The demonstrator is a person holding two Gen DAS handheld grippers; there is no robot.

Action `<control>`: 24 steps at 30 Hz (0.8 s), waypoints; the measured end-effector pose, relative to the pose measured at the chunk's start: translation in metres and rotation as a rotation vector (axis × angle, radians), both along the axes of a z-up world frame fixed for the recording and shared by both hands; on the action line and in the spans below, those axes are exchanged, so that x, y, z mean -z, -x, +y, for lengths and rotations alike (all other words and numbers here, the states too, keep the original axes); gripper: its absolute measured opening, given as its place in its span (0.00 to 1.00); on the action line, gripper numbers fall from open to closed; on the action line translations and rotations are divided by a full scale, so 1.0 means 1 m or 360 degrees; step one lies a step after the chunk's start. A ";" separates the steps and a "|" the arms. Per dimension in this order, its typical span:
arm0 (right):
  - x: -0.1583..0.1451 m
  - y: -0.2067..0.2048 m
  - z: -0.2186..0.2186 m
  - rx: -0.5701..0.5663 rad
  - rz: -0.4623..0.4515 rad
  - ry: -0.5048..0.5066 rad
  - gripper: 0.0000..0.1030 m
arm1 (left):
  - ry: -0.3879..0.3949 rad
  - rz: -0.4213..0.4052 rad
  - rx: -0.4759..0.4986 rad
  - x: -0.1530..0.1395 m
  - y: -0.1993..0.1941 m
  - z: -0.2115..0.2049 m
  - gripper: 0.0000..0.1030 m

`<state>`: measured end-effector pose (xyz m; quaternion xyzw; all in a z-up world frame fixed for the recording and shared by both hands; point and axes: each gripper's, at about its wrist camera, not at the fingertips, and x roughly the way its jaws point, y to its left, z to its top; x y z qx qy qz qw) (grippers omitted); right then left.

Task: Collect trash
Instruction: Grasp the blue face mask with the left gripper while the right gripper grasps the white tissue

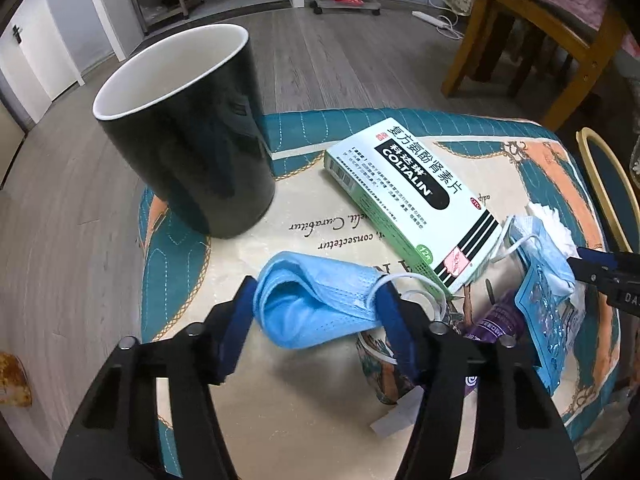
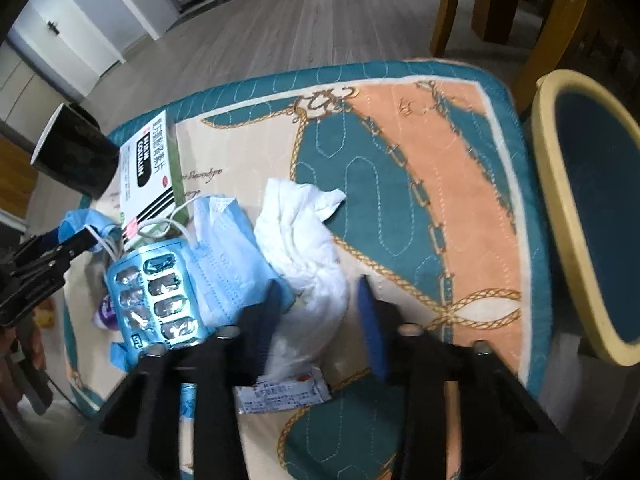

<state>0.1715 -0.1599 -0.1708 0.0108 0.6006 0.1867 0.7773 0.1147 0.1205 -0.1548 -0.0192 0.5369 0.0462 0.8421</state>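
Blue padded fingers [image 1: 240, 320] of my left tool [image 1: 316, 312] pinch a crumpled blue face mask [image 1: 316, 304] from both sides, low on the quilted table cover [image 1: 304, 400], in front of the black mug [image 1: 188, 136]. Just right of it lies the green-and-white Coltalin medicine box [image 1: 408, 200]. My right tool [image 2: 320, 304] has its jaws narrowed around a crumpled white tissue [image 2: 308, 248]; its left pad presses the tissue, but I cannot tell whether the right pad touches. Beside the tissue sit a second face mask [image 2: 228, 248] and a blue blister pack [image 2: 160, 300].
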 end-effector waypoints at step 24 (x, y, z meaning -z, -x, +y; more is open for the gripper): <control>-0.051 0.014 -0.020 0.0056 -0.0208 -0.0032 0.15 | -0.0112 -0.0123 0.0121 -0.050 0.021 -0.028 0.18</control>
